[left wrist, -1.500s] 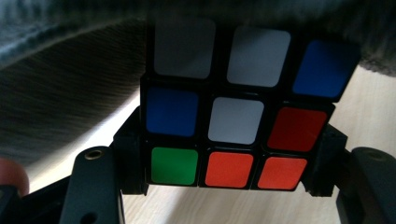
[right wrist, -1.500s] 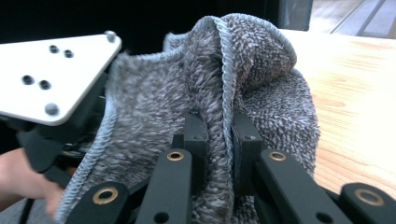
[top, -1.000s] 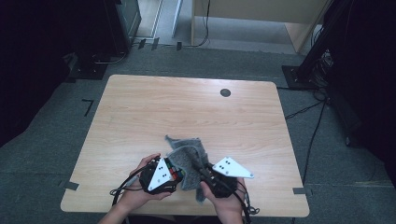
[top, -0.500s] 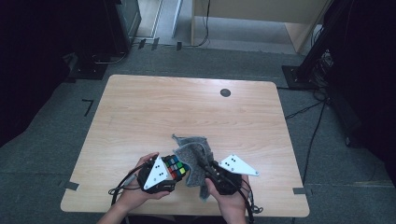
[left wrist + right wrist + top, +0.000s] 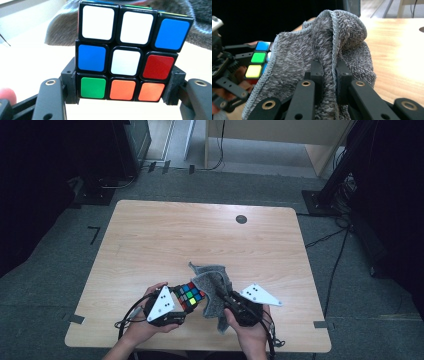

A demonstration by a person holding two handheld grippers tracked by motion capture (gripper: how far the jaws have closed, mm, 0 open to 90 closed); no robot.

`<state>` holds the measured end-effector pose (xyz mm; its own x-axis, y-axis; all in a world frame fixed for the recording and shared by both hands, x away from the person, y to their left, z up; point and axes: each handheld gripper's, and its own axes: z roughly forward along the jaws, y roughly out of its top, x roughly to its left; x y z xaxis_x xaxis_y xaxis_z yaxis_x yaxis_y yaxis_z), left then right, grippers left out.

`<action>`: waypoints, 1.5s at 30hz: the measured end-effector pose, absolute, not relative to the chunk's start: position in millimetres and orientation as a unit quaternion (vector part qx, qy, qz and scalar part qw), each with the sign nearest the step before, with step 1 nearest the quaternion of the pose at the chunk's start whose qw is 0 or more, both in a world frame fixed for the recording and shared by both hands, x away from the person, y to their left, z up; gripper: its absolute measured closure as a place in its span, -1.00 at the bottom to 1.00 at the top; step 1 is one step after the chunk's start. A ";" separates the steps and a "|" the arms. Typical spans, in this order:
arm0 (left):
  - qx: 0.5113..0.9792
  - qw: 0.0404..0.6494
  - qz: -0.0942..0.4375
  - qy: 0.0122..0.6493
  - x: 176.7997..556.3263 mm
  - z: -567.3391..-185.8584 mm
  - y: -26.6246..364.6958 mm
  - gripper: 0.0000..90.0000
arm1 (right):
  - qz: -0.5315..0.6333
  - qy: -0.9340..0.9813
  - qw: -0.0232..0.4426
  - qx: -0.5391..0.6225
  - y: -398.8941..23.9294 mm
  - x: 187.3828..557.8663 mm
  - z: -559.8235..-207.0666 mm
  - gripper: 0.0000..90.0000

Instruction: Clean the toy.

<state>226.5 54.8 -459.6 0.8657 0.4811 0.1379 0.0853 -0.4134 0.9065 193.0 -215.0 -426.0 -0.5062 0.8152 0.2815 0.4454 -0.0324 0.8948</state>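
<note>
A Rubik's cube (image 5: 189, 295) with mixed colours is held near the table's front edge, and my left gripper (image 5: 175, 306) is shut on it. In the left gripper view the cube (image 5: 125, 52) sits between the two jaws, its white, blue, red, green and orange stickers facing the camera. A grey fluffy cloth (image 5: 212, 292) hangs beside the cube's right side, pinched in my right gripper (image 5: 227, 301). In the right gripper view the cloth (image 5: 317, 57) bunches up between the shut jaws, and the cube (image 5: 259, 60) peeks out at its left edge.
The wooden table (image 5: 200, 240) has a round black grommet (image 5: 241, 219) at the back right. Dark floor, cables and stands surround the table. A person's hands hold both grippers at the front edge.
The left gripper has turned so the cube's coloured top now faces up beside the cloth. The right gripper has brought the cloth closer against the cube.
</note>
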 end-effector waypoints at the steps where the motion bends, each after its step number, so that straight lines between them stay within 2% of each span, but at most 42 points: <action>1: 0.816 0.518 0.189 0.176 228.0 -459.3 57.1 -0.25 | 0.553 0.671 0.166 0.466 -217.2 193.1 -424.4 0.80; 8: 0.811 0.539 0.175 0.144 222.2 -457.6 56.0 -0.25 | 0.579 0.679 0.146 0.428 -204.8 188.3 -418.9 0.80; 11: 0.803 0.554 0.167 0.139 220.5 -454.6 57.2 -0.25 | 0.587 0.675 0.114 0.433 -204.8 191.8 -427.6 0.80; 14: 0.790 0.576 0.152 0.145 222.1 -450.2 62.6 -0.25 | 0.597 0.673 0.062 0.433 -204.3 197.1 -437.9 0.80; 16: 0.788 0.578 0.152 0.146 222.5 -449.6 64.2 -0.25 | 0.598 0.676 0.054 0.427 -201.1 197.2 -441.4 0.81; 19: 0.782 0.586 0.147 0.154 224.6 -448.7 68.6 -0.25 | 0.566 0.708 0.051 0.420 -194.9 201.8 -449.2 0.81; 22: 0.778 0.590 0.147 0.156 225.6 -446.2 69.6 -0.25 | 0.546 0.716 0.078 0.429 -195.3 202.0 -450.3 0.80; 27: 0.797 0.564 0.157 0.147 223.9 -452.4 62.8 -0.25 | 0.613 0.658 0.085 0.430 -212.1 196.8 -432.5 0.80; 31: 0.793 0.573 0.147 0.147 223.5 -450.8 62.4 -0.25 | 0.608 0.671 0.079 0.416 -202.8 193.9 -435.2 0.81; 35: 0.786 0.582 0.137 0.160 226.0 -450.7 64.5 -0.25 | 0.558 0.706 0.037 0.434 -194.7 202.5 -454.4 0.81; 37: 0.785 0.582 0.141 0.157 225.1 -449.3 62.9 -0.25 | 0.535 0.722 0.031 0.438 -190.9 205.1 -461.1 0.81; 43: 0.798 0.562 0.155 0.154 224.7 -453.6 61.7 -0.25 | 0.591 0.663 0.073 0.454 -211.8 201.0 -442.2 0.81; 45: 0.798 0.562 0.153 0.155 224.6 -454.1 60.3 -0.25 | 0.613 0.653 0.071 0.439 -214.6 198.0 -436.6 0.81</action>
